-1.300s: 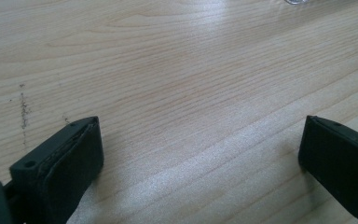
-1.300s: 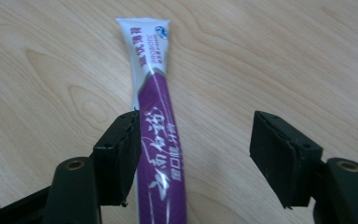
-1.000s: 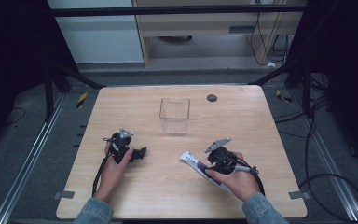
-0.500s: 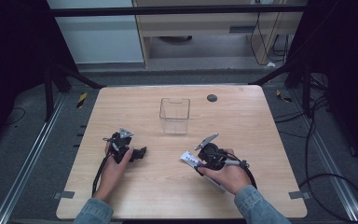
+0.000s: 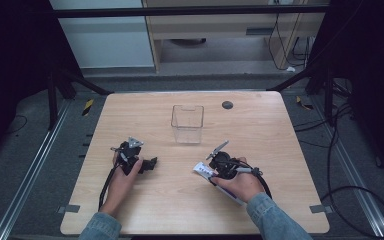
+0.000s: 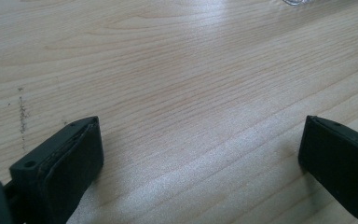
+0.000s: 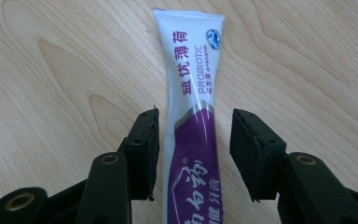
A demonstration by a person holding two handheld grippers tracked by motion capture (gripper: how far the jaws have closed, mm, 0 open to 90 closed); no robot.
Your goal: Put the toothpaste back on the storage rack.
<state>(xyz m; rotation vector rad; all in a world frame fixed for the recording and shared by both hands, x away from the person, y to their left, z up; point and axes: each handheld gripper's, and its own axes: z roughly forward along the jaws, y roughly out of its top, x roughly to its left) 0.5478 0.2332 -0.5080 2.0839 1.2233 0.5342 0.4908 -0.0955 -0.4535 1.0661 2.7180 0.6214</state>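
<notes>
White-and-purple toothpaste tube (image 7: 193, 116) flat on wooden table (image 5: 280, 130), near its front edge, right gripper (image 7: 194, 154) astride it — jaws just closing, pads not yet touching, left gripper (image 6: 200, 158) wide open over bare wood, clear plastic box (image 5: 187, 124) behind.

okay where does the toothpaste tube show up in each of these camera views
High view: toothpaste tube lies lower centre-right, under the right gripper.
Left gripper view: not in it.
Right gripper view: tube runs up the centre, between the open jaws.
Shared landmark: the wooden table.

Glossy plastic tube (image 7: 193, 121), matt wood table (image 7: 56, 70)
</notes>
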